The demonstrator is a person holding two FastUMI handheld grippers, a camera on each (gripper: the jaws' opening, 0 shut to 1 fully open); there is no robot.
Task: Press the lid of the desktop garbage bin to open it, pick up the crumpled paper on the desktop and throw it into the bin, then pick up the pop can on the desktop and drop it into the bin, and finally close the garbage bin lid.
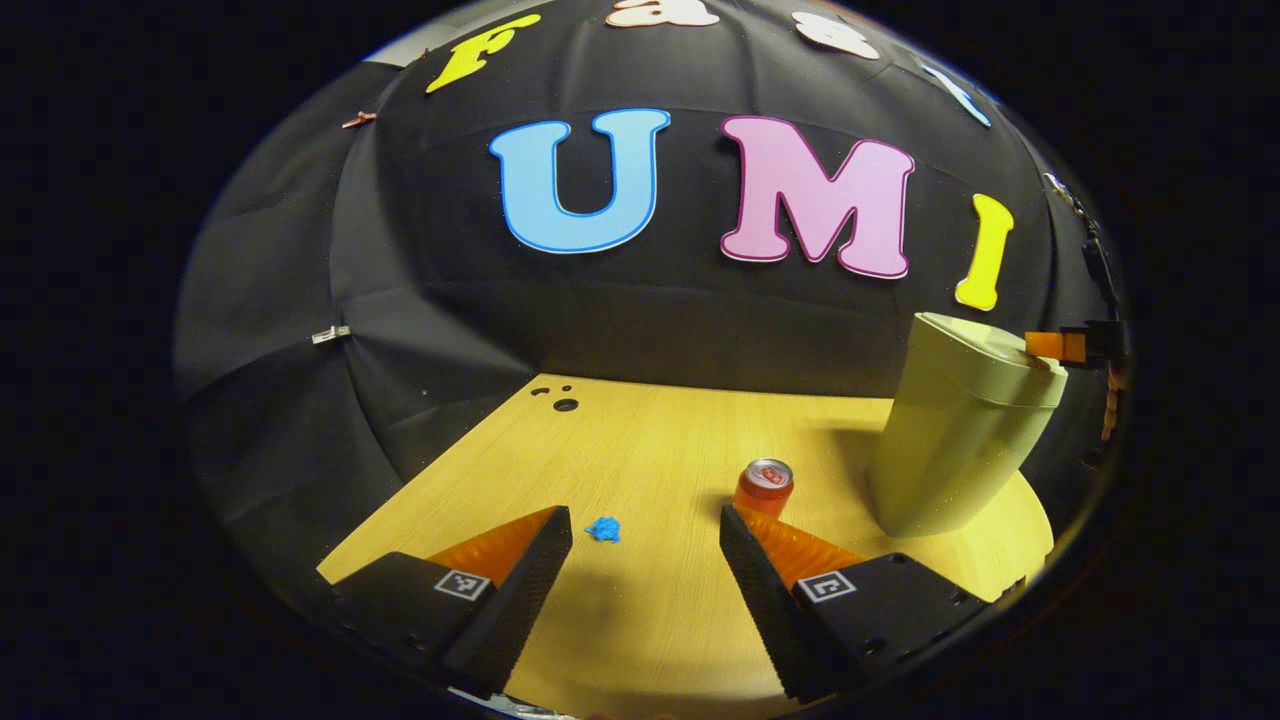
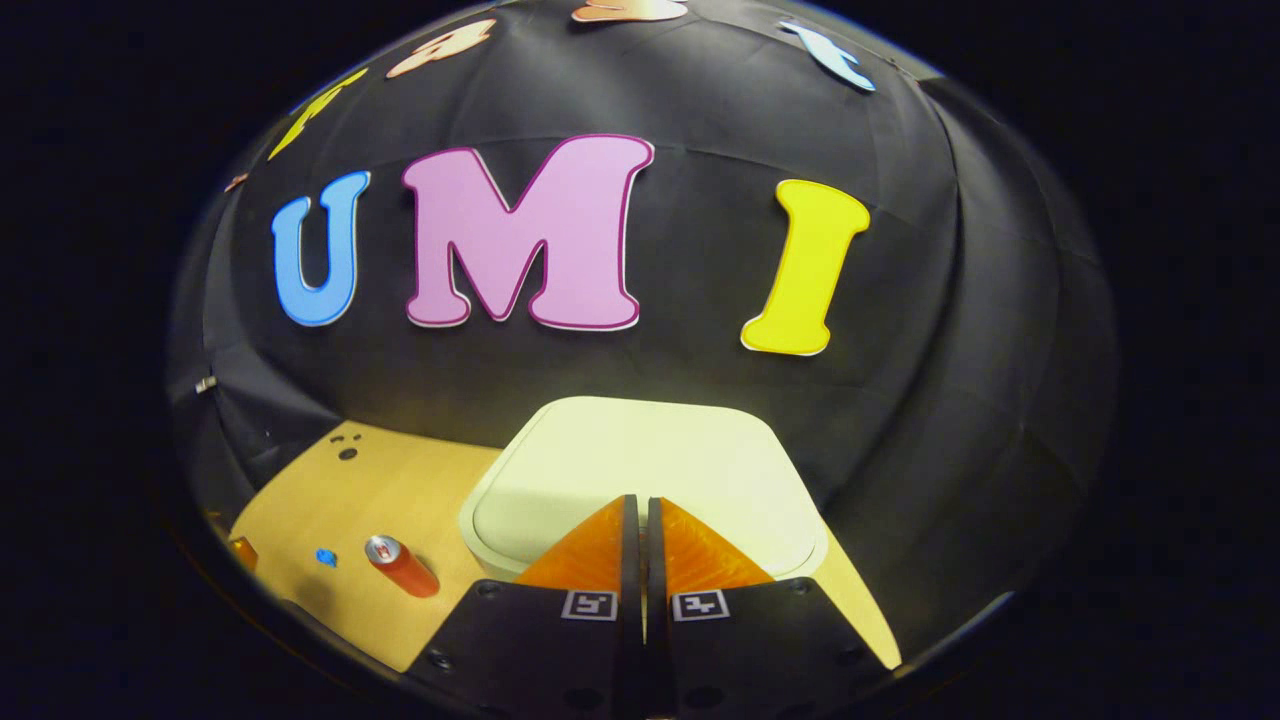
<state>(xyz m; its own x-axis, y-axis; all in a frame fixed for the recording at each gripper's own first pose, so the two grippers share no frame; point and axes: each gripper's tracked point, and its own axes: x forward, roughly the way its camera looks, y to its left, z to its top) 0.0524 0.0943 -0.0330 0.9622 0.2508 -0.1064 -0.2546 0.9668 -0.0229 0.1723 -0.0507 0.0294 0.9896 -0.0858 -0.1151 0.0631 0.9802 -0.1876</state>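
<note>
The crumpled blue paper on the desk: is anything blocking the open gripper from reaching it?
Nothing visible. The crumpled paper lies on bare desk ahead of the open left gripper; the pop can stands off to one side.

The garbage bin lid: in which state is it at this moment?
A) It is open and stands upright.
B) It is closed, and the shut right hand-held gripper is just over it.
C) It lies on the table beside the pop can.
B: in the right gripper view the lid lies flat and closed on the bin, with the right hand-held gripper, its fingers together, just over the near part of it.
</note>
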